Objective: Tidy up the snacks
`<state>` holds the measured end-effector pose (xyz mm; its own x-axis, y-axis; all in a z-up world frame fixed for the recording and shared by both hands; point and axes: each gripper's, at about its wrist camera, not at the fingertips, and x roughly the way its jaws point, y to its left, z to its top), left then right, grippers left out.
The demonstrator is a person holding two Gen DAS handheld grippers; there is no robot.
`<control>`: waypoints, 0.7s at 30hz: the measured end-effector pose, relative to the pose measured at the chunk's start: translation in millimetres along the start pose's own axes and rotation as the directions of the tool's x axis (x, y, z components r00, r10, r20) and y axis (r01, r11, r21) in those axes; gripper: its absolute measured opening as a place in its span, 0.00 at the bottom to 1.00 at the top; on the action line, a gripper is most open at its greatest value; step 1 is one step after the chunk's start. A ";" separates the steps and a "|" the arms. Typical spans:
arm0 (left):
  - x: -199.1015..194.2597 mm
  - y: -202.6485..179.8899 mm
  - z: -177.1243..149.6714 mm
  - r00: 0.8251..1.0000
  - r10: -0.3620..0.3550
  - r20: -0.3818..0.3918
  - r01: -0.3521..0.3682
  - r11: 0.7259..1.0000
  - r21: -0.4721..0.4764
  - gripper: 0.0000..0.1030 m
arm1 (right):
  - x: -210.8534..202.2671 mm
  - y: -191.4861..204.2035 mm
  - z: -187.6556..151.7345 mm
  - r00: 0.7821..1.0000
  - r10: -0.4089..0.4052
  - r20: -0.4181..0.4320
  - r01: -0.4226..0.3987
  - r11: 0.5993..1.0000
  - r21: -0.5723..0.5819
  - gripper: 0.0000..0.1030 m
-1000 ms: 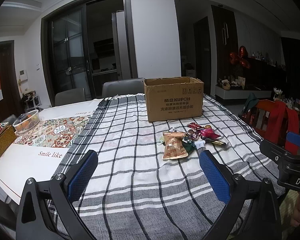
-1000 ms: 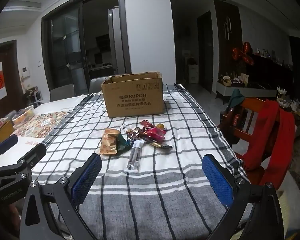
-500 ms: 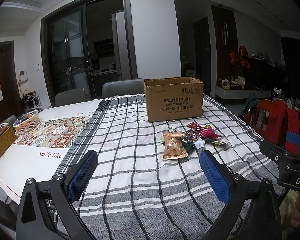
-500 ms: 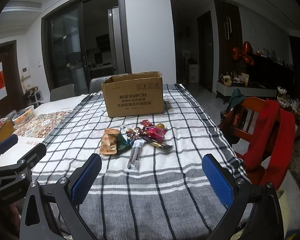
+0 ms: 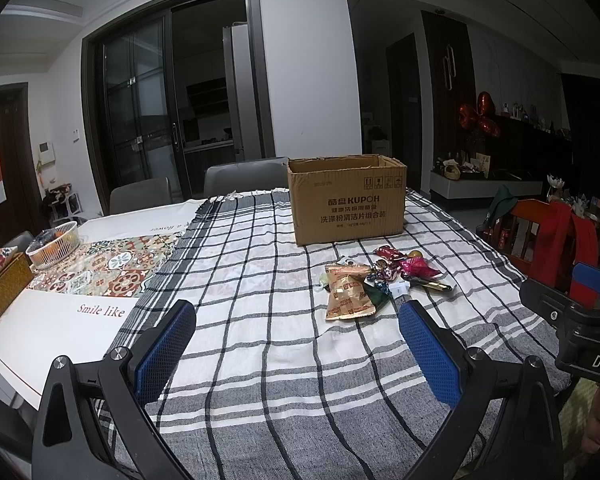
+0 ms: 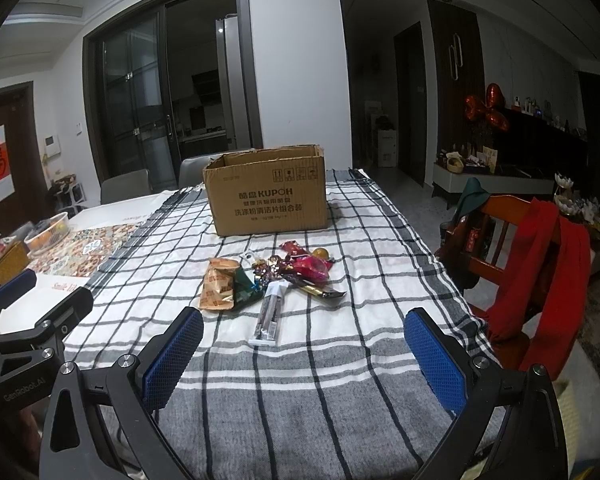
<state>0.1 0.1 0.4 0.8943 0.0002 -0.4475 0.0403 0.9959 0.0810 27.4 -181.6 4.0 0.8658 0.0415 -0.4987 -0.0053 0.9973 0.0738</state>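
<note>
Both grippers, left (image 5: 296, 336) and right (image 6: 302, 342), gape empty; grabbing the heaped foil-wrapped snacks (image 6: 272, 276) mid-table risks scattering neighbours short of the brown cardboard box (image 6: 266, 196).

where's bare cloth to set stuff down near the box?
Bare cloth: left of the box and snacks toward the floral mat, and between the snacks and both grippers. Crowded: the snack pile right before the box.

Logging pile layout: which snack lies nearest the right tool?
The long pale stick packet, jutting out of the pile toward the right tool; every other snack lies farther back.
</note>
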 end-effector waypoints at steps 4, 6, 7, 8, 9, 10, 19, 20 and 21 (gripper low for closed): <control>-0.2 0.1 0.0 1.000 0.000 0.000 0.000 1.000 0.000 1.00 | 0.2 -0.2 -0.3 1.000 0.000 0.000 0.000 1.000 0.000 0.99; 0.0 0.0 -0.2 1.000 -0.001 0.000 0.001 1.000 0.000 1.00 | 0.3 -0.7 -0.6 1.000 0.000 0.000 0.000 1.000 0.000 0.99; -0.1 -0.1 -0.3 1.000 -0.001 0.000 0.001 1.000 0.000 1.00 | 0.4 -0.8 -0.7 1.000 0.000 0.000 0.000 1.000 0.000 0.99; -0.1 -0.1 -0.3 1.000 -0.001 0.000 0.001 1.000 -0.001 1.00 | 0.5 0.5 -0.5 1.000 0.000 -0.002 0.000 1.000 0.000 0.99; 0.2 0.0 -0.2 1.000 -0.001 -0.003 0.001 1.000 -0.001 1.00 | 0.5 0.4 -0.8 1.000 0.000 -0.002 0.000 1.000 0.000 0.99; 0.6 0.1 -0.1 1.000 0.000 -0.007 0.000 1.000 -0.001 1.00 | 0.4 -0.3 -1.0 1.000 0.000 -0.001 0.000 1.000 0.000 0.99; 16.7 -1.7 0.9 0.999 -0.023 -0.028 0.023 1.000 0.002 1.00 | 17.3 0.3 0.4 0.999 0.022 -0.049 -0.022 1.000 0.000 0.99; 20.8 -1.5 1.5 0.999 -0.027 -0.035 0.028 1.000 0.004 1.00 | 20.4 -0.3 0.4 0.998 0.027 -0.054 -0.027 1.000 0.001 0.99; 23.0 -1.0 2.1 0.999 -0.024 -0.023 0.025 1.000 0.006 0.99 | 24.5 0.2 2.0 0.998 0.028 -0.063 -0.027 1.000 0.003 0.99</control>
<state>21.5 -1.1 -8.1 0.8827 -0.0220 -0.4695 0.0651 0.9950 0.0757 49.6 -180.5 -6.5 0.8321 0.0727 -0.5498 -0.0277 0.9956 0.0897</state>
